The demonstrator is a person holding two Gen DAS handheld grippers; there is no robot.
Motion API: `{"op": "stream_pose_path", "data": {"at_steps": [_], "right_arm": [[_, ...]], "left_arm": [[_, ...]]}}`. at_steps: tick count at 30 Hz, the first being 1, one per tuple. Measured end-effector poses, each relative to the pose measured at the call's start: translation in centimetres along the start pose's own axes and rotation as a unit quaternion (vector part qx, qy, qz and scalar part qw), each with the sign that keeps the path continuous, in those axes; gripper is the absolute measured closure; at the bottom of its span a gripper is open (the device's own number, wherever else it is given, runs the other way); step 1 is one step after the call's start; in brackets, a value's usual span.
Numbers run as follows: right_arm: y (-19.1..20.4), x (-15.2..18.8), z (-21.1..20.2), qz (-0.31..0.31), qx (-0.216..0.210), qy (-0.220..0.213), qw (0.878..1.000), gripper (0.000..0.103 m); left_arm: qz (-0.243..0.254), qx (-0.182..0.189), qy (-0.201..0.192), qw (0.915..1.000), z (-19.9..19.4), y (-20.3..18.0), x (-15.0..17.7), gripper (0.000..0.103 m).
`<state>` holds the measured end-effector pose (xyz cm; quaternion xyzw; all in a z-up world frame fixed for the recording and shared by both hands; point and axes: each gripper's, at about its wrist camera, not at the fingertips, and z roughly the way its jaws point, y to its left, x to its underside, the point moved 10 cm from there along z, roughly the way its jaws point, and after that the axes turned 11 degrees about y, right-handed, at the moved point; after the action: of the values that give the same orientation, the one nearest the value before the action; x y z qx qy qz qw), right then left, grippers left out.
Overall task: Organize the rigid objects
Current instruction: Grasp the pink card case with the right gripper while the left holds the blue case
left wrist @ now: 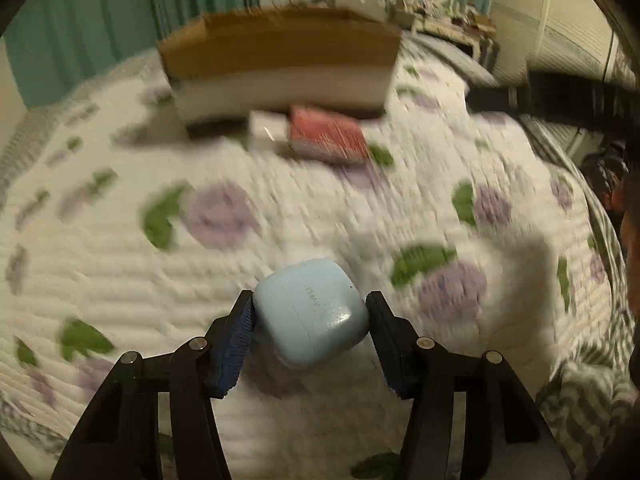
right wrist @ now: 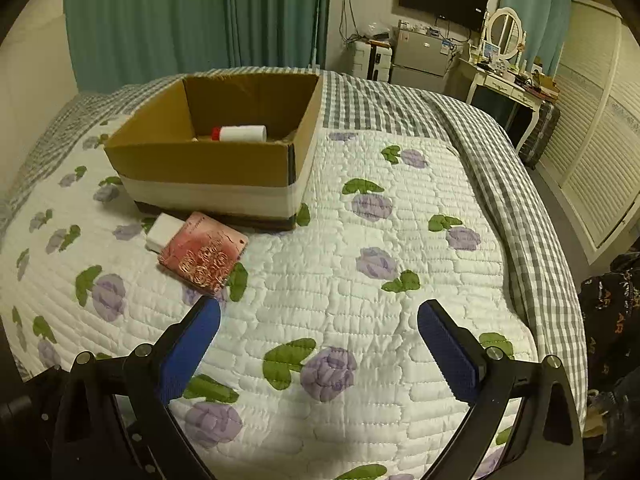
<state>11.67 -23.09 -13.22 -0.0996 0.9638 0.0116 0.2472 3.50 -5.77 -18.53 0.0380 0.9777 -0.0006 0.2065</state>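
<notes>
Your left gripper [left wrist: 310, 308] is clamped on the blue case [left wrist: 311, 314] above the quilt [left wrist: 280, 216]; its rounded shell could slip free before reaching the box [right wrist: 208, 160]. Your right gripper [right wrist: 319, 322] hangs agape, empty.

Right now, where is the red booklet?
In the right wrist view, the red booklet lies on the quilt, touching the white charger, before the cardboard box.

— Where's the pale blue earbud case [left wrist: 311, 314]?
— Tilted, lid shut, above the quilt.
— The others?
— Red patterned box [right wrist: 203, 258] touching a white block [right wrist: 161, 233], perhaps a charger, before the cardboard box [right wrist: 208, 160] holding a white bottle [right wrist: 240, 133].
</notes>
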Motion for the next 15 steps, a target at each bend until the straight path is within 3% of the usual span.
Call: {"op": "stream_pose_path", "data": {"at_steps": [4,10,13,15], "right_arm": [[1.1,-0.7,0.0,-0.009,-0.016,-0.007,1.0,0.004],[4.0,-1.7,2.2,-0.04,-0.026,0.001,0.999,0.005],[5.8,-1.7,4.2,-0.052,-0.037,0.015,0.998,0.019],[7.1,-1.6,5.5,-0.063,-0.043,0.024,0.997,0.022]], "left_arm": [[-0.037,-0.001,-0.035,0.9987,-2.3,3.2,-3.5,0.046],[-0.049,-0.046,-0.076,0.9948,-3.7,7.8,-9.5,0.046],[-0.047,-0.059,-0.091,0.993,-3.4,9.4,-12.1,0.046],[-0.057,-0.057,-0.094,0.9923,-2.6,10.2,-13.2,0.046]]}}
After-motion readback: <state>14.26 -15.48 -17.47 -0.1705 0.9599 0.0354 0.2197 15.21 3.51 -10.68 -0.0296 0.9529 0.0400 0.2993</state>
